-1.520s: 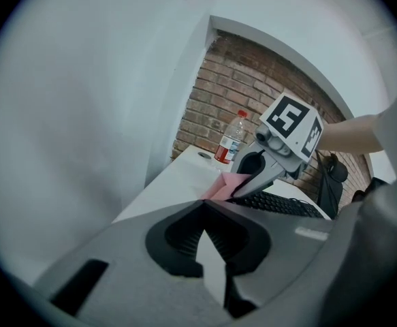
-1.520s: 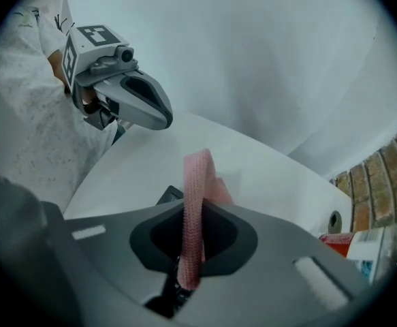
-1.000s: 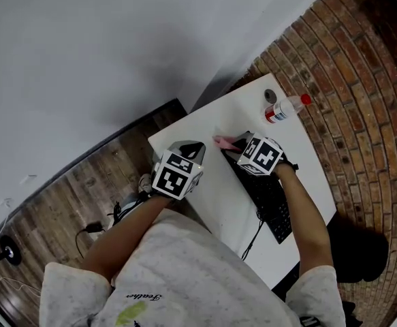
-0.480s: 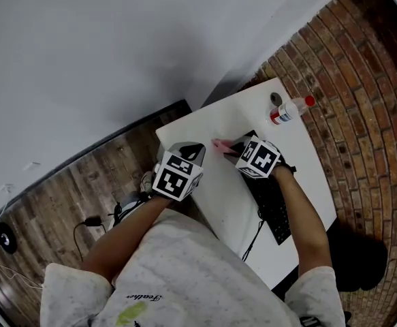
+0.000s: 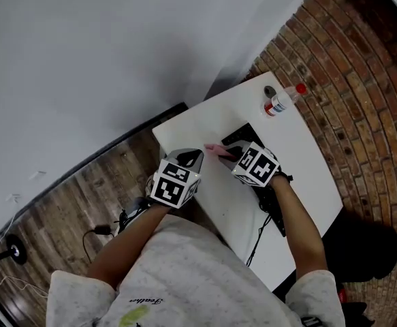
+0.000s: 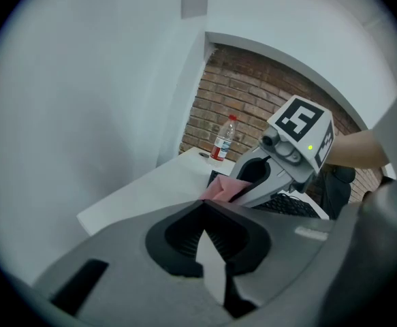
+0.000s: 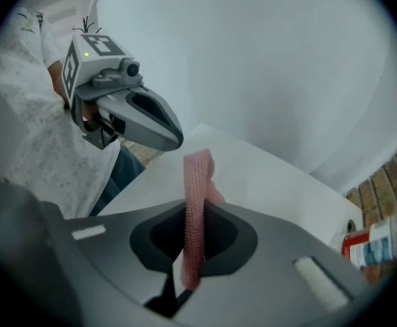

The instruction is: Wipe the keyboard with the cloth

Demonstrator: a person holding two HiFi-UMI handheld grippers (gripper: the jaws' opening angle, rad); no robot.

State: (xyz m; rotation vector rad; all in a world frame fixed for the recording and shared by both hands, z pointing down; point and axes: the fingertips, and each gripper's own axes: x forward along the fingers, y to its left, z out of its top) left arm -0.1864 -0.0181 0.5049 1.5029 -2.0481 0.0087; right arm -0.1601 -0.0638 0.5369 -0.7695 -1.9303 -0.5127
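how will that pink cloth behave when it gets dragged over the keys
Probably floppy: the pink cloth curls over above where the right gripper pinches it. Likely light, since a thin pinch holds it. Its knitted texture may catch on the keyboard keys.

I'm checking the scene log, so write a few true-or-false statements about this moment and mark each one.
1. The right claw pinches the pink cloth. True.
2. The bottle has a blue cap. False: its cap is red.
3. The keyboard on the white table is black. True.
4. The left claw also grips the cloth. False: nothing sits between its jaws, and only the right claw holds the cloth.
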